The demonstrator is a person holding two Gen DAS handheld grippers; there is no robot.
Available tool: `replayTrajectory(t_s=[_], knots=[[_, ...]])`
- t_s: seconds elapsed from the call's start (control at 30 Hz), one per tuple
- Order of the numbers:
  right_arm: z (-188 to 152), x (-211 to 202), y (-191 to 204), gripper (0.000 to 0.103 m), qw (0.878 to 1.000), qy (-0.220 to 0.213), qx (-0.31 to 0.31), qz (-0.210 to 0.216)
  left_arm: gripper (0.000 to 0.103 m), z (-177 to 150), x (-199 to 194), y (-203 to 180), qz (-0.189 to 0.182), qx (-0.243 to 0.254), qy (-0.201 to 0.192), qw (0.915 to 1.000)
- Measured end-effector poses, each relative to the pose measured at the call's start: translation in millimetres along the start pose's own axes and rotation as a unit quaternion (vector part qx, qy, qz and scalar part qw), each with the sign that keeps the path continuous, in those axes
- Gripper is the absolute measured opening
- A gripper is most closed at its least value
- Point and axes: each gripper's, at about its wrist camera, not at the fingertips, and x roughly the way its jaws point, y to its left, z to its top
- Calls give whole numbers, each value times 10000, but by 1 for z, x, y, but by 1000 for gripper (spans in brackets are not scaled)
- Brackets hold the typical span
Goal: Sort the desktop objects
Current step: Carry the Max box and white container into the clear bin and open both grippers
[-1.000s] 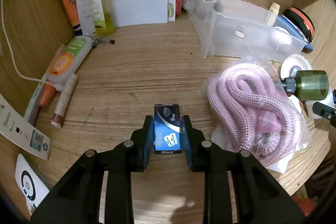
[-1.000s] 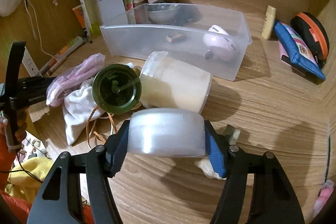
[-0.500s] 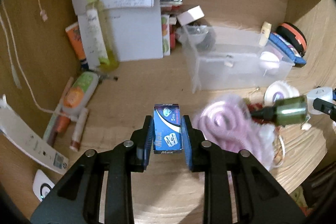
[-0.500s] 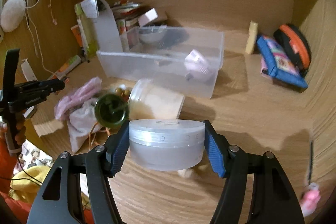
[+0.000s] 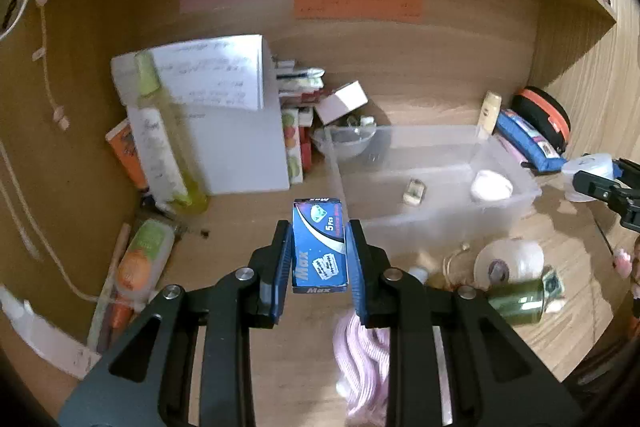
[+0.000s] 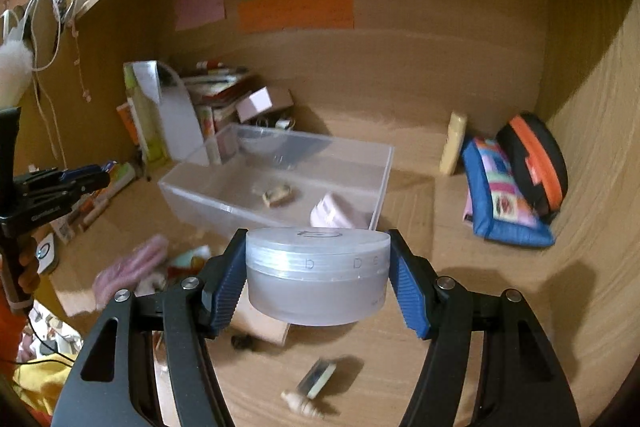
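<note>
My left gripper (image 5: 319,259) is shut on a small blue box (image 5: 319,247) marked "Max", held in the air above the wooden desk. My right gripper (image 6: 318,279) is shut on a round frosted plastic jar (image 6: 317,275), also lifted off the desk. A clear plastic bin (image 5: 432,183) stands beyond both; it holds a pink-white item (image 6: 336,213) and a small tan piece (image 6: 276,194). In the left wrist view the right gripper (image 5: 600,183) shows at the right edge with the jar. In the right wrist view the left gripper (image 6: 60,183) shows at the left edge.
A pink rope (image 5: 360,359), a green jar (image 5: 516,301) and a white jar on its side (image 5: 508,261) lie near the front. Bottles and tubes (image 5: 144,259) and papers (image 5: 224,131) fill the left corner. A blue pouch (image 6: 500,195) and black-orange case (image 6: 536,159) sit at the right wall.
Both grippers have risen from the desk with the blue box and the frosted jar in them. The bin and back wall now show more fully; the rope and jars have dropped lower in view.
</note>
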Motion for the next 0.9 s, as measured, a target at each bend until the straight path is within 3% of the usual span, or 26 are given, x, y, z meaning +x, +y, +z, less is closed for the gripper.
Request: replayTrajectory(t_s=[0.4, 0.9], knots=[[41, 55, -5, 63, 9997, 135, -205, 80, 27, 39, 58, -16, -230, 142, 140, 9995], [44, 135, 19, 63, 9940, 850, -480, 486, 27, 45, 126, -43, -506, 462, 759, 9948]])
